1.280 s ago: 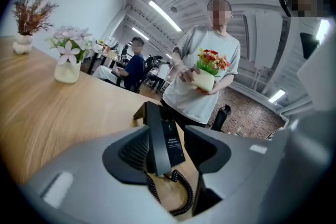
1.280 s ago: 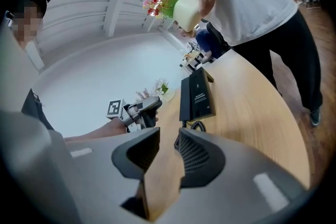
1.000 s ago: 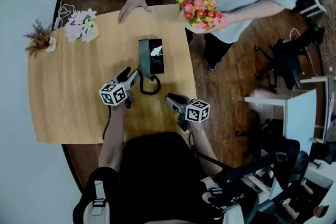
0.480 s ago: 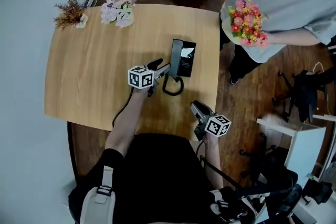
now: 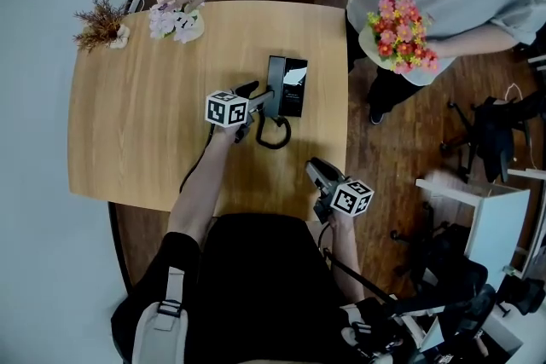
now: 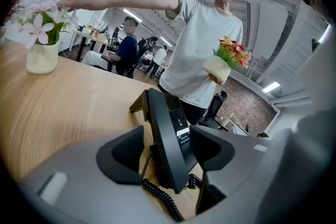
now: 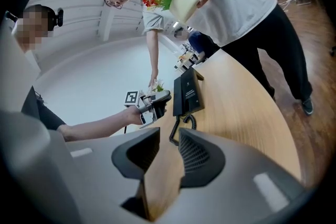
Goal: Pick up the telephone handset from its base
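Note:
A black telephone (image 5: pixel 290 87) lies on the wooden table (image 5: pixel 136 141), with its handset (image 5: pixel 275 83) resting along the left side of the base. My left gripper (image 5: pixel 260 94) is at the handset's near end. In the left gripper view its jaws are opening, and the handset (image 6: pixel 160 113) stands between the pads of the left gripper (image 6: pixel 168 136) without being pressed. A coiled cord (image 6: pixel 163 199) loops under it. My right gripper (image 5: pixel 314 168) hovers near the table's front right edge, narrowly open with nothing in it. From there the phone (image 7: pixel 188 93) is far ahead.
A person stands at the far right, holding a pot of red and pink flowers (image 5: pixel 399 31). Their other hand touches a vase of pale pink flowers (image 5: pixel 175 21) at the back left, beside a dried plant (image 5: pixel 101 21). Office chairs (image 5: pixel 490 128) stand right of the table.
My left gripper has moved up to the phone and its jaws now straddle the handset. The standing person's hand reached across to the pink flower vase. The right gripper drew back towards the front edge.

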